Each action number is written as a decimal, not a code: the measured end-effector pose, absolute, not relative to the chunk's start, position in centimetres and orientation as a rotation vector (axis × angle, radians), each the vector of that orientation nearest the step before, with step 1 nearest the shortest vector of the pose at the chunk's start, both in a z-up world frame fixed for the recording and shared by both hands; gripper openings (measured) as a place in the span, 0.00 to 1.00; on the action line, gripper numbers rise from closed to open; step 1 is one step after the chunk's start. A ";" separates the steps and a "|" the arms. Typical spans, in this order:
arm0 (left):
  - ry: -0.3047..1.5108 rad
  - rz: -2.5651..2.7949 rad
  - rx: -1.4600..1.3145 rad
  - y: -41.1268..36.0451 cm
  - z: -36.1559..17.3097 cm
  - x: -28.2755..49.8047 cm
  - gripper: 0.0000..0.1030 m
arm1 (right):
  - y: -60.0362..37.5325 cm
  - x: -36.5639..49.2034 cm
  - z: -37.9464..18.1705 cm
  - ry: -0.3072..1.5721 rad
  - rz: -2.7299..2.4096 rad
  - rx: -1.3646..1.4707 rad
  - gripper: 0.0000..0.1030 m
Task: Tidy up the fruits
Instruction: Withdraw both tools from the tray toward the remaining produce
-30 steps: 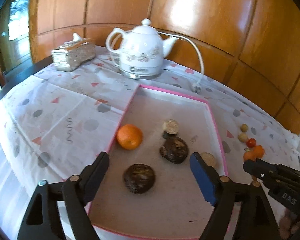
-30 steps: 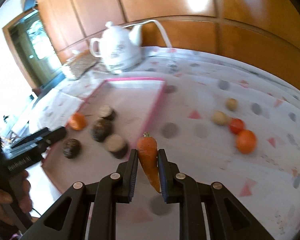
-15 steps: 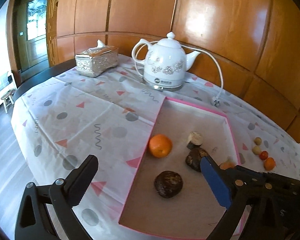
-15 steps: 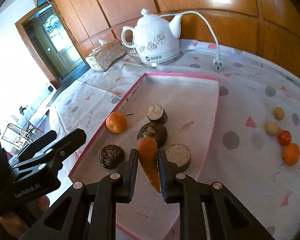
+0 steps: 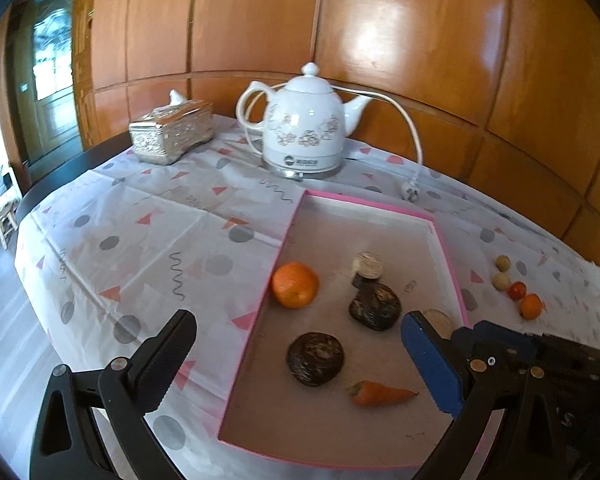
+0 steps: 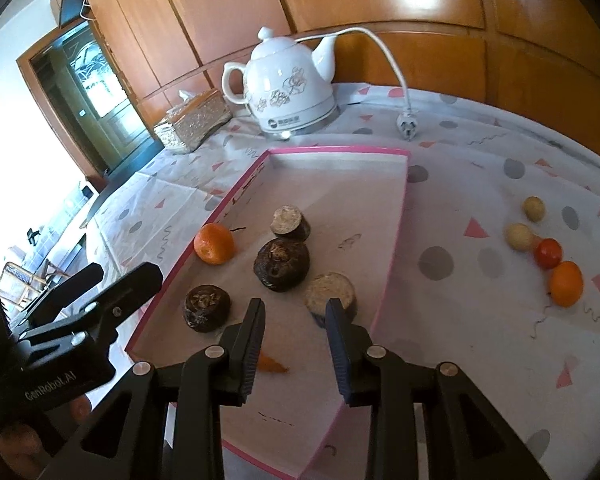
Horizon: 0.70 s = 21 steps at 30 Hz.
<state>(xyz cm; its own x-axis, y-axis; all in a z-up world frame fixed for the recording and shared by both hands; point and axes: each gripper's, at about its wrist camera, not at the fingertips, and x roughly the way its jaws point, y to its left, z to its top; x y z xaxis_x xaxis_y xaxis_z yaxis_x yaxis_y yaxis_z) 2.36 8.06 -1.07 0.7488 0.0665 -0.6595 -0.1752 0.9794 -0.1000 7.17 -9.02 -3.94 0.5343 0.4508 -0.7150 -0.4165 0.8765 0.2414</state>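
A pink-rimmed tray (image 5: pixel 444 236) (image 6: pixel 396 240) lies on the patterned tablecloth. In it are an orange (image 5: pixel 295 289) (image 6: pixel 214 243), several dark brown round fruits (image 5: pixel 315 358) (image 6: pixel 282 264) and a small carrot (image 5: pixel 380 393) (image 6: pixel 272 364) near its front. My right gripper (image 6: pixel 294 312) is open and empty just above the carrot, which its left finger partly hides. My left gripper (image 5: pixel 300 344) is open and empty, spread wide over the tray's front left. Right of the tray lie two pale round fruits (image 6: pixel 520 236), a red tomato (image 6: pixel 548 253) and a small orange (image 6: pixel 566 283).
A white electric kettle (image 5: pixel 304 128) (image 6: pixel 288 88) with a loose cord and plug (image 6: pixel 406 130) stands behind the tray. A silver tissue box (image 5: pixel 172 132) sits at the back left. The table edge curves on the left. Wooden panels form the back wall.
My right gripper has opened and let go of the carrot, which now lies in the tray's front part. My left gripper has drawn back a little, still open.
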 end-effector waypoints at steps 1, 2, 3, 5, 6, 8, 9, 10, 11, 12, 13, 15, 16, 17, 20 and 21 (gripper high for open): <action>0.712 0.128 -0.157 7.9 -1.0 2.3 1.00 | -9.2 7.1 -3.9 0.861 0.511 0.045 0.30; 0.713 0.119 -0.152 7.5 -1.1 2.2 1.00 | -9.6 7.0 -3.9 0.858 0.501 0.048 0.30; 0.714 0.114 -0.147 7.3 -1.0 2.2 1.00 | -9.8 7.0 -3.9 0.857 0.494 0.052 0.30; 0.714 0.102 -0.135 6.7 -1.0 2.1 1.00 | -10.4 6.9 -3.9 0.856 0.480 0.062 0.30; 0.714 0.098 -0.130 6.5 -1.0 2.0 1.00 | -10.8 6.9 -4.0 0.853 0.470 0.067 0.30; 0.717 0.084 -0.122 5.9 -1.1 2.0 1.00 | -11.6 6.8 -4.0 0.851 0.451 0.078 0.30; 0.717 0.078 -0.119 5.7 -1.1 2.0 1.00 | -12.1 6.8 -4.0 0.850 0.441 0.086 0.30; 0.718 0.072 -0.116 5.6 -1.1 1.9 1.00 | -12.6 6.9 -4.1 0.849 0.429 0.096 0.30; 0.720 0.065 -0.111 5.3 -1.2 1.9 1.00 | -13.1 6.9 -4.2 0.849 0.418 0.104 0.30; 0.723 0.058 -0.106 5.0 -1.2 2.0 1.00 | -13.7 6.9 -4.3 0.850 0.405 0.116 0.30; 0.726 0.051 -0.103 4.7 -1.3 2.0 1.00 | -14.2 6.9 -4.4 0.851 0.393 0.127 0.30; 0.727 0.034 -0.099 4.3 -1.3 2.0 1.00 | -15.3 6.9 -4.6 0.852 0.368 0.141 0.31; 0.724 0.026 -0.095 4.0 -1.3 1.9 1.00 | -16.0 7.0 -4.7 0.852 0.349 0.150 0.31; 0.723 0.019 -0.090 3.8 -1.2 2.0 1.00 | -16.7 7.0 -4.8 0.853 0.334 0.160 0.31; 0.724 -0.009 -0.089 3.1 -1.2 2.1 1.00 | -19.2 7.0 -5.4 0.860 0.270 0.198 0.32; 0.723 -0.019 -0.090 2.9 -1.1 2.1 1.00 | -19.9 6.9 -5.6 0.861 0.251 0.206 0.32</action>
